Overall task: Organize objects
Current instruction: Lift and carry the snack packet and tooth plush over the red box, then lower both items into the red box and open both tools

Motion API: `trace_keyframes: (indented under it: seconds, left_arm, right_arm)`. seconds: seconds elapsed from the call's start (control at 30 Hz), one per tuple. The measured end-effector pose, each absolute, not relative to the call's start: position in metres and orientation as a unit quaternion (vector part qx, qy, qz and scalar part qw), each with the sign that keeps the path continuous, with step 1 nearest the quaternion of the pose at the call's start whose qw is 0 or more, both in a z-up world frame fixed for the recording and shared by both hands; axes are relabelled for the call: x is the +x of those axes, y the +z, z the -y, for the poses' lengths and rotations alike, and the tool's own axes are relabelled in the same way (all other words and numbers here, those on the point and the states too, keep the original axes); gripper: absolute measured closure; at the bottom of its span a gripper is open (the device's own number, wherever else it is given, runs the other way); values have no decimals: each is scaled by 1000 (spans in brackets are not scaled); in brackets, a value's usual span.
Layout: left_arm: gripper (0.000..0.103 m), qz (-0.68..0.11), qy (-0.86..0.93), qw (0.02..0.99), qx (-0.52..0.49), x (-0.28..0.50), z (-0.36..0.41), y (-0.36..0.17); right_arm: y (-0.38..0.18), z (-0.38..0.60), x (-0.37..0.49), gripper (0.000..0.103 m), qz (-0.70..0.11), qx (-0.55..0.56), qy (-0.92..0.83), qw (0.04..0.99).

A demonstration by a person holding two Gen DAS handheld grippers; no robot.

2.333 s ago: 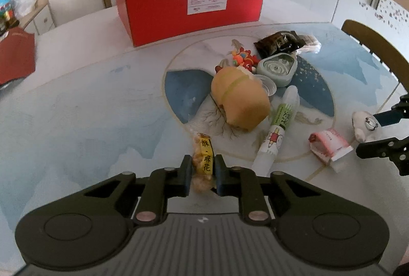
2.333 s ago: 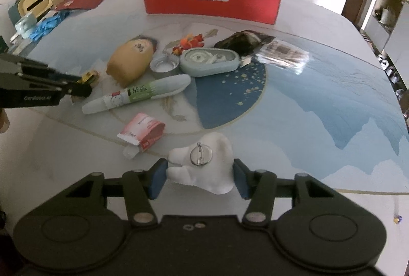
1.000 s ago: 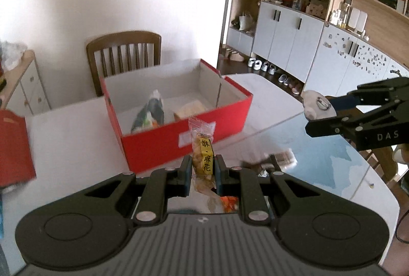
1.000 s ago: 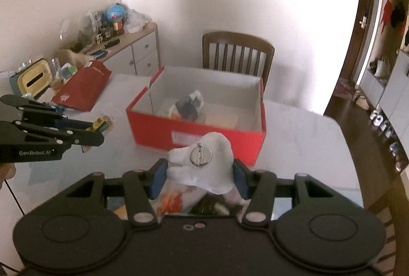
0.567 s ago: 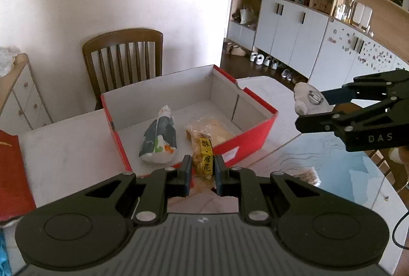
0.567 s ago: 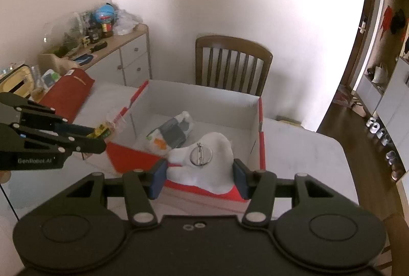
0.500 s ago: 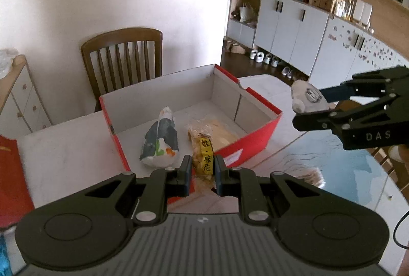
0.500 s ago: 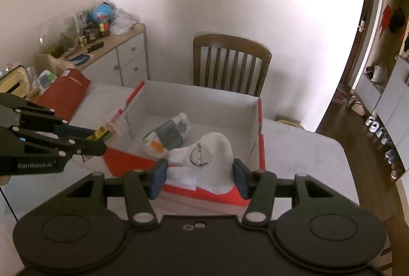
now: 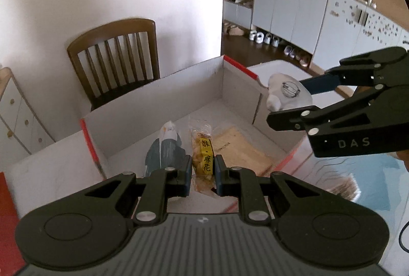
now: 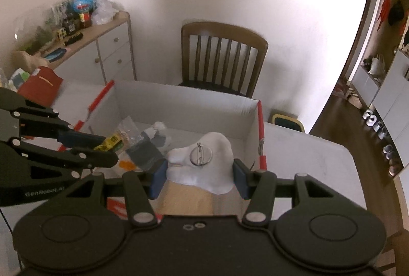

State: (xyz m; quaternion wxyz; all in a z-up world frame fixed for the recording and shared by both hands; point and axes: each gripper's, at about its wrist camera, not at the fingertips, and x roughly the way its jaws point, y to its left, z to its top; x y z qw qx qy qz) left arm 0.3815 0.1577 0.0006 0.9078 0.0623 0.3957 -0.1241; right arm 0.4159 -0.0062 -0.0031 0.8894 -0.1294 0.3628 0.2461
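- Left tool (image 9: 203, 175): lower centre of the left wrist view; fingers pinching a clear snack packet (image 9: 203, 158) with a yellow label, held upright above the near part of the box; same tool at centre left of the right wrist view (image 10: 102, 148).
- Right tool (image 10: 199, 176): lower centre of the right wrist view; blue pads pressed on either side of a white plush badge (image 10: 202, 161), its round metal pin-back facing the lens; in the left wrist view it enters from the right edge (image 9: 286, 107), with the badge (image 9: 288, 94) over the box's right wall.
- Red box (image 9: 179, 94): open, white inside, on the counter (image 9: 51, 166); fills mid-frame in both views.
- Box contents: a grey and white pouch (image 9: 166, 150) left of centre; a flat tan packet (image 9: 237, 150) just right of the held snack, lying on the box floor.
- Wooden chair (image 9: 115, 56): behind the box, upper left of the left wrist view.
- White cabinets (image 9: 294, 7): upper right, shoes on the floor below.
- Sideboard (image 10: 102, 45): upper left of the right wrist view, cluttered on top.
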Motion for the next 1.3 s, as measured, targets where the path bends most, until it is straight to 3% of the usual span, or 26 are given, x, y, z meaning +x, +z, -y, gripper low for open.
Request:
trace_keyframes:
  seconds: [0.47,1.03,1.3]
  left_arm:
    - [86,-466,-135,872,71,443,-147,-52]
    - [86,-526,-136,838,54,464,-156,-85]
    - [86,-530,-135,834,75,462,-152,-85]
  right_arm:
    - [-52,-12,464,50,-448,-90,222,861]
    - [-87,-13,479,48,-507,-59,189,839]
    - [-85,-12,480,41,-515,-43,190,835]
